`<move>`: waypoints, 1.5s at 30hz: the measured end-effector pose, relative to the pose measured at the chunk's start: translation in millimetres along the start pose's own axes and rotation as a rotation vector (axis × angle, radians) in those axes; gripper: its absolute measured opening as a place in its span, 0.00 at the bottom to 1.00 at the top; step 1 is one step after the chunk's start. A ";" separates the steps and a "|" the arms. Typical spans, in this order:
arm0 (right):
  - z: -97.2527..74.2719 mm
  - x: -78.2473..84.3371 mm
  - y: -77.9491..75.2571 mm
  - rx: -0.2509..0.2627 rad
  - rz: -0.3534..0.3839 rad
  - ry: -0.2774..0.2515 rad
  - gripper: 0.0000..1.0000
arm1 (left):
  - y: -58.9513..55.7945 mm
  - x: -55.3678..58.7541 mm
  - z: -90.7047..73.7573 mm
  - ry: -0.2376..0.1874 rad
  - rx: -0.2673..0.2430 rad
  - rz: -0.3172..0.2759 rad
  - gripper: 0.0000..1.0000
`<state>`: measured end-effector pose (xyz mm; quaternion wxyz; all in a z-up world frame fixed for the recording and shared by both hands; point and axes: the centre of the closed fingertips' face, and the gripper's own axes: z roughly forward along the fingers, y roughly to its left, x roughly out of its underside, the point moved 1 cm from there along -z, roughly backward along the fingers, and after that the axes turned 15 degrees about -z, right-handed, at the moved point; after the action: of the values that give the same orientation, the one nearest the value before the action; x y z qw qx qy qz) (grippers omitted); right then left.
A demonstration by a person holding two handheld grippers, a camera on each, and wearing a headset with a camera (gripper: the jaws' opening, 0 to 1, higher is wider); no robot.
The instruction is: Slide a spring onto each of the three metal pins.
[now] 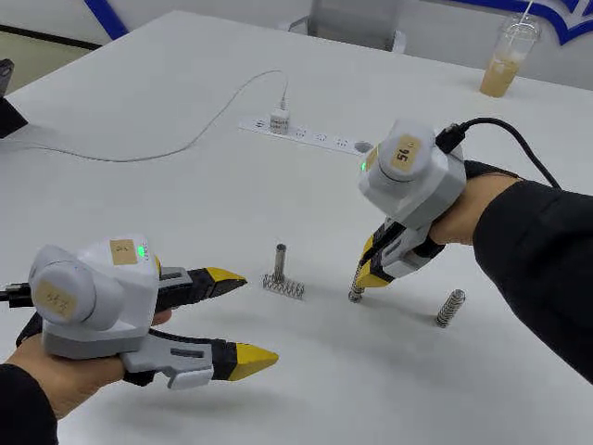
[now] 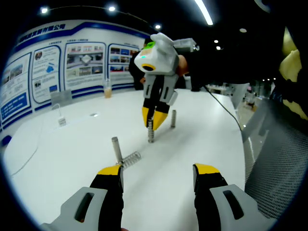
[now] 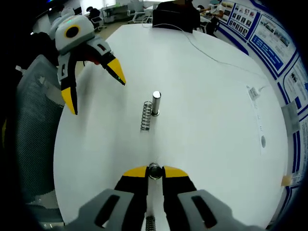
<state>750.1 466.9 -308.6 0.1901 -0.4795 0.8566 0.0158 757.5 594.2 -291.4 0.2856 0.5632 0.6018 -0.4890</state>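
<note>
And the right gripper (image 1: 361, 281) has its fingers clamped on the upright spring-clad pin (image 3: 154, 171), left gripper (image 1: 252, 317) fingers spread wide, a silvery coiled spring (image 1: 283, 286) lying against the bare pin (image 1: 279, 262).

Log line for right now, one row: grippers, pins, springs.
left gripper open, hovering | right gripper shut on spring-loaded pin | bare pin upright, loose spring lying at its base | third pin also spring-loaded

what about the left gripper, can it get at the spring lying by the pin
Probably yes: the left gripper is open and faces the spring across bare table; the right gripper sits aside.
</note>
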 end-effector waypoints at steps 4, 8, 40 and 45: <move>3.1 0.3 1.0 -0.001 0.005 0.000 0.12 | 0.1 -0.1 0.1 -0.001 -0.002 -0.001 0.59; 5.9 1.1 2.3 -0.004 0.005 0.005 0.12 | 0.7 0.4 -0.5 -0.001 -0.005 -0.003 0.59; -5.3 -30.4 -3.2 0.054 -0.001 -0.073 0.21 | 1.5 -1.4 -3.2 -0.012 -0.004 -0.002 0.60; 4.2 -40.7 -1.8 0.048 -0.008 -0.082 0.21 | 3.3 -1.7 -5.0 -0.015 -0.009 -0.002 0.60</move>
<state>772.0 500.0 -298.3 0.2366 -0.4770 0.8463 0.0140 762.1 597.7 -288.9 0.2921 0.5577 0.6023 -0.4908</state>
